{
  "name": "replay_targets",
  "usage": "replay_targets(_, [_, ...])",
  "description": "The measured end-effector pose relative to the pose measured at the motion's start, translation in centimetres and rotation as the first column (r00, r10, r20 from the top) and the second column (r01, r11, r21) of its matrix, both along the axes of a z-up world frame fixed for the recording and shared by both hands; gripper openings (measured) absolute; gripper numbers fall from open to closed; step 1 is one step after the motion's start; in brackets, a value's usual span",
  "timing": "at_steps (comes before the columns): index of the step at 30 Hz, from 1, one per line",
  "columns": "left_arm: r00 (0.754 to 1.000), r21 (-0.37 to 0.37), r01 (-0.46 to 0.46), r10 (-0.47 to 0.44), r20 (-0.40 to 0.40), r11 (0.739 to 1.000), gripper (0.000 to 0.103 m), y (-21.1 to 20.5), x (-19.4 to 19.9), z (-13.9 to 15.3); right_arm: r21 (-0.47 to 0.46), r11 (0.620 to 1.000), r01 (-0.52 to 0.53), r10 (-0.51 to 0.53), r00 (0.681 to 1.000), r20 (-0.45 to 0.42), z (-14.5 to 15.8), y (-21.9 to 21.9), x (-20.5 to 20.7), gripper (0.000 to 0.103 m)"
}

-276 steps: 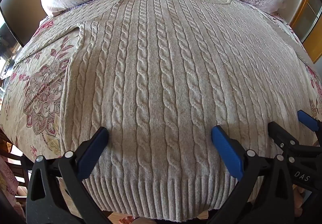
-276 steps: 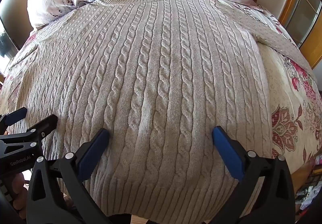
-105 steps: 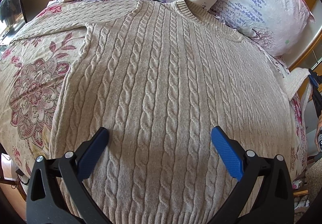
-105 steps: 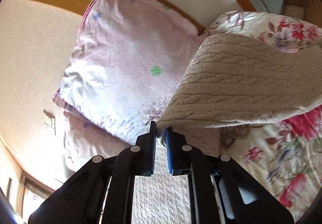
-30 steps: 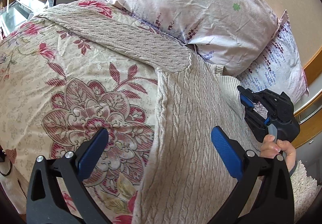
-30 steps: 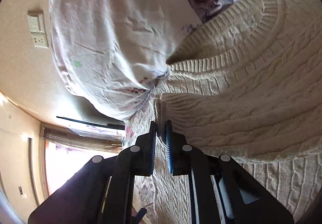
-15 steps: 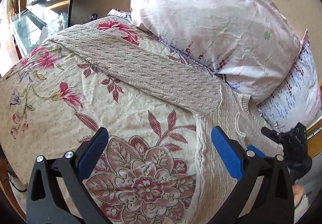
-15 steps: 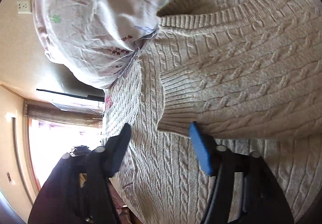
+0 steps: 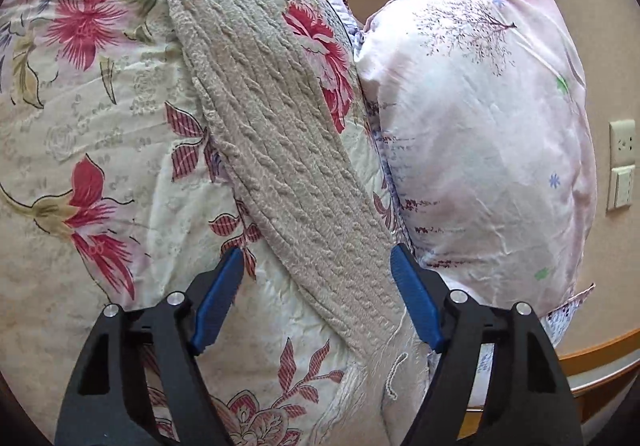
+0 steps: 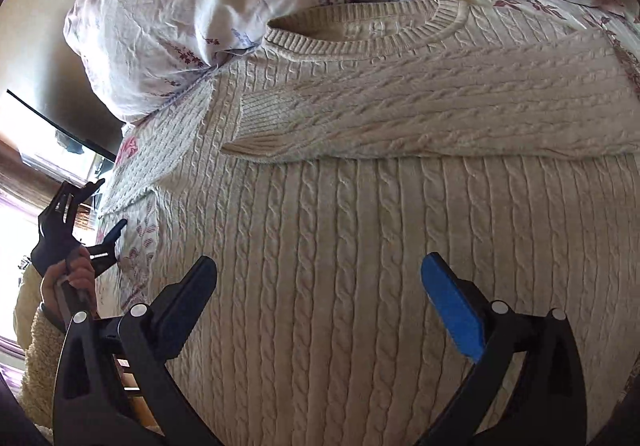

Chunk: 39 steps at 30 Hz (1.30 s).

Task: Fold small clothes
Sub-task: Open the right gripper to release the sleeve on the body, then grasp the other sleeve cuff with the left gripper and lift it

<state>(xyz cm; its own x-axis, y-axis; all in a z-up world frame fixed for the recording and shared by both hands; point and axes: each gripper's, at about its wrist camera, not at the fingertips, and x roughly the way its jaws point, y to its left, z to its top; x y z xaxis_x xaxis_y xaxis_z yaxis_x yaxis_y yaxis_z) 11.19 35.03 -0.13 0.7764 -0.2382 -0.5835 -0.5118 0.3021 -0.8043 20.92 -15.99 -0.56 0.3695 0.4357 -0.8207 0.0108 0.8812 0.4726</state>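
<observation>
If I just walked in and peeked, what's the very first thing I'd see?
A big cream cable-knit sweater spread over the flowery bedspread, with one sleeve folded across its chest just below the collar. The other sleeve stretches out flat, with the left tongs closing around its shoulder end, pads not yet pressing. Pale pink pillows sit at the head of the bed.

floral bedspread (image 9: 80, 133), pink pillow (image 9: 480, 133), wall socket (image 9: 622, 143), switch (image 9: 622, 187).

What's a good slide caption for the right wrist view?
Right gripper opening above the sweater, one sleeve folded across its chest.
</observation>
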Motion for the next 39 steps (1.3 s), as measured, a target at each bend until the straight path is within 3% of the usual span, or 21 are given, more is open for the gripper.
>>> replay_targets(3, [0.998,-0.069,-0.058,0.058,0.008,0.996,0.062,0.9,0.2,-0.7,0.038,0.999,0.008,-0.007,0.999,-0.036,-0.9,0.2,0.2,0.102])
replay_targets(10, [0.983,-0.172,-0.177,0.183,0.016,0.969,0.029,3.1,-0.2,-2.6,0.034,0.999,-0.009,0.01,1.0,-0.026,-0.3,-0.7,-1.1,0.102])
replay_targets(14, [0.981,-0.162,-0.19,0.193,0.003,0.968,0.008,3.6,0.1,-2.8,0.032,0.999,0.002,-0.001,1.0,-0.024,-0.1,-1.7,-1.8,0.102])
replay_targets(18, [0.983,-0.129,-0.151,0.162,0.082,0.98,0.007,2.7,0.6,-0.9,0.034,0.999,0.033,-0.032,0.999,-0.026,-0.2,-3.1,-2.5,0.102])
replay_targets(24, [0.955,-0.101,0.008,0.023,0.295,0.995,0.007,-1.4,2.6,4.3,0.05,0.997,0.064,-0.063,0.998,-0.026,-0.3,-4.8,-3.0,0.102])
replay_targets(28, [0.902,-0.054,0.156,-0.121,0.415,0.986,0.007,-6.6,4.1,7.8,0.047,0.997,0.059,-0.058,0.998,-0.018,-0.1,-5.2,-3.2,0.102])
replay_targets(31, [0.858,0.027,0.265,-0.249,0.448,0.964,0.007,-11.8,4.5,9.6,0.046,0.997,0.061,-0.06,0.998,-0.015,0.0,-5.7,-3.5,0.102])
replay_targets(35, [0.831,0.151,0.398,-0.425,0.36,0.905,0.007,-18.9,5.4,9.0,0.053,0.996,0.078,-0.077,0.997,-0.022,-0.2,-6.7,-3.8,0.102])
replay_targets(39, [0.84,0.164,0.506,-0.527,0.128,0.847,0.01,-24.2,6.1,3.7,0.067,0.993,0.096,-0.094,0.995,-0.031,-0.4,-7.8,-4.2,0.102])
